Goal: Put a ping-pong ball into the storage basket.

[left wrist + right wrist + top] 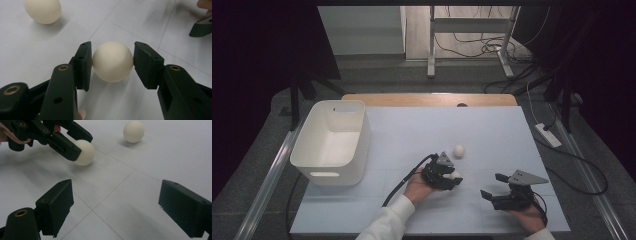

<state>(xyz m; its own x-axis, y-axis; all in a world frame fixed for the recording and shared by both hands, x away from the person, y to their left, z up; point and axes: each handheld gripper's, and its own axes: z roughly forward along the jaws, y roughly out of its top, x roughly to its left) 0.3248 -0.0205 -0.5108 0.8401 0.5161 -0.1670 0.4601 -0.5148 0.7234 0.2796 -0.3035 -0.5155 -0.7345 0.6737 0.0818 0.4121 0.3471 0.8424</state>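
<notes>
Two white balls lie mid-frame: the left gripper (112, 66) clamps one ball (112, 61), the other ball (459, 150) sits free above. Right gripper (113, 206) gapes empty; white bin (332, 145) stands left.

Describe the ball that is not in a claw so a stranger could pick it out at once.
On the white table sheet, look right of the white bin. The free ball lies bare just beyond the left claw, which is shut on its twin, the held ball.
</notes>
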